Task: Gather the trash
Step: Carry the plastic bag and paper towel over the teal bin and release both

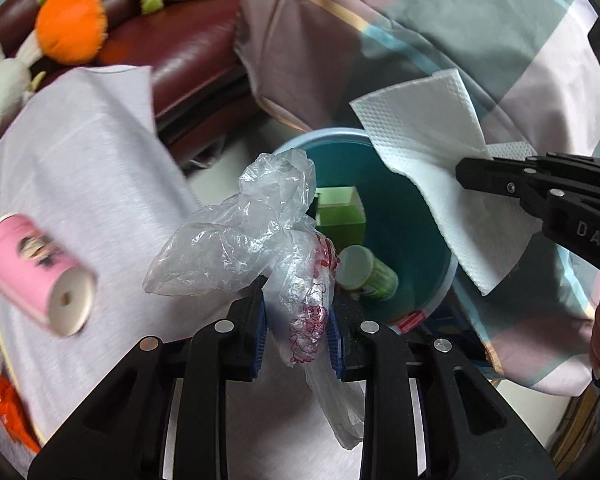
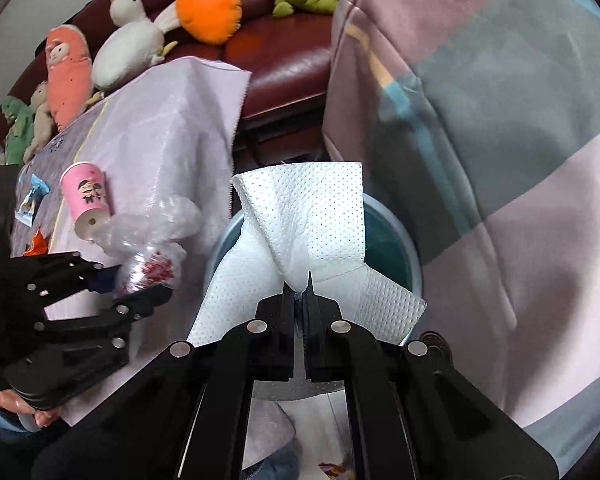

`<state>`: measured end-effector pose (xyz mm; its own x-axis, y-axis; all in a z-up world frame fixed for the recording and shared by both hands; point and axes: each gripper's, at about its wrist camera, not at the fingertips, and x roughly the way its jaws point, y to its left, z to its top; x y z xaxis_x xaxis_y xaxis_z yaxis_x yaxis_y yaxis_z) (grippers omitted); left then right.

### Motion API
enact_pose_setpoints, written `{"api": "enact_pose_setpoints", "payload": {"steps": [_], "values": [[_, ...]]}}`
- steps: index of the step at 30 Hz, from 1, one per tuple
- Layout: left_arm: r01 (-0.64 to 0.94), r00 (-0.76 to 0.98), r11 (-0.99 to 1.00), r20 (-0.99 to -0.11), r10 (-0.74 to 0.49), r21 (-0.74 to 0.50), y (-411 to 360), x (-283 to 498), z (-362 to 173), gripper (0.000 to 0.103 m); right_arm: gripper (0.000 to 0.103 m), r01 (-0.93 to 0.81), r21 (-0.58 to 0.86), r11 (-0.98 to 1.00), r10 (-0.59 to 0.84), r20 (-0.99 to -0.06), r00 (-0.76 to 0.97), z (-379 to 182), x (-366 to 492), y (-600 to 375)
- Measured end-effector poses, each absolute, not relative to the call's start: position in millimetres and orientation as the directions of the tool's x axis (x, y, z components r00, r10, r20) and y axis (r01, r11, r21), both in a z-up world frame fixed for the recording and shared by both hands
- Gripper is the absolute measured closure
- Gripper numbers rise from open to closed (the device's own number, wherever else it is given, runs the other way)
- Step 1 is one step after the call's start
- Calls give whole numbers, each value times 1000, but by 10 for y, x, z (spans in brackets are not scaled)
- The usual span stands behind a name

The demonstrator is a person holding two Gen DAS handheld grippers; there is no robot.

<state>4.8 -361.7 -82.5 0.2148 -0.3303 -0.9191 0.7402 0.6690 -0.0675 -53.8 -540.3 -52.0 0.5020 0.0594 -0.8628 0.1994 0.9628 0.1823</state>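
Teal bin [image 1: 416, 216] with green box [image 1: 340, 210], cup [image 1: 366, 270]; left fingers [image 1: 260, 312] on plastic bag [image 1: 260, 224], right fingers [image 2: 290, 300] on paper towel [image 2: 312, 216].

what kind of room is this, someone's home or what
Most likely a home living room: a dark red leather sofa lined with plush toys such as an orange stuffed pumpkin, a cloth-covered table, and a round teal waste bin on the floor.

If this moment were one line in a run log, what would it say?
left gripper: shut on plastic bag | right gripper: shut on paper towel | both above bin | pink cup: on table
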Motion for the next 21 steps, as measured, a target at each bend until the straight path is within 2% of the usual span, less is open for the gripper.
{"api": "enact_pose_setpoints", "payload": {"steps": [2,4,6,8,17,21], "values": [[746,187,660,-922,-340,-92,-3692,77,-885,76,99,204,180,962,58,-867,495,-538,-520,-5444],[745,181,660,-924,-336,-94,-3739,105,-930,69,99,206,175,963,54,-872,486,-561,-497,-5474],[741,182,664,-925,-333,-93,-3770,135,-964,48,99,209,172,963,52,-876,480,-576,-494,-5487],[738,200,670,-922,-332,-82,-3783,155,-959,39,99,211,168,963,49,-879,475,-584,-480,-5496],[721,242,691,-915,-322,-53,-3602,210,-841,26,99,219,166,961,47,-884,464,-639,-427,-5538],[701,269,712,-909,-317,-41,-3465,199,-761,22,93,216,170,962,58,-894,445,-697,-379,-5524]]}}
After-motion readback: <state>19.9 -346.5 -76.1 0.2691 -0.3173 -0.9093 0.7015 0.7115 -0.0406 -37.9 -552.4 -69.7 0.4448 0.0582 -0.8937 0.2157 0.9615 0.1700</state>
